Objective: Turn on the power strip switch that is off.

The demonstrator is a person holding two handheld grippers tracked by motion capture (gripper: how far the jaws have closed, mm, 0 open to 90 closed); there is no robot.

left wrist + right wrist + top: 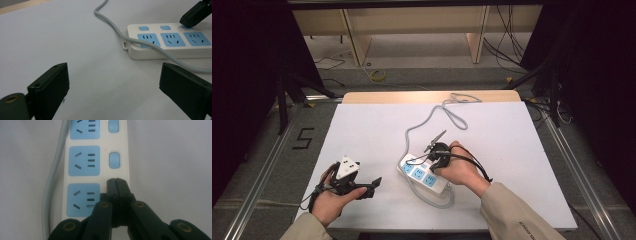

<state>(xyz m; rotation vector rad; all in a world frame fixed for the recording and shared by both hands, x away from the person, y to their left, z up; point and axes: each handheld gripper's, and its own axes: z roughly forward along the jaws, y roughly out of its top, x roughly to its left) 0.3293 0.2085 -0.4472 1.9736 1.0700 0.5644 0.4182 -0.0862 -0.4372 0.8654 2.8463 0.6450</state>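
Note:
A white power strip point(424, 176) with three blue sockets and blue switches lies at the table's front middle; it also appears as the power strip point(172, 47) and the power strip point(85, 165). Its grey cable point(432, 117) loops toward the back edge. My right gripper point(435, 162) is shut with nothing between its jaws. In the right gripper view the right gripper point(116, 182) has its tips down on the strip beside the nearest socket, where a switch would sit, covering that spot. My left gripper point(371, 186) rests left of the strip; in its own view the left gripper point(113, 87) stands wide open and empty.
The white table top point(512, 150) has bare room on the left, right and far side. The cable point(110, 22) crosses over the strip's near end. Beyond the table's wooden back edge point(427, 96) are floor cables and wooden furniture legs.

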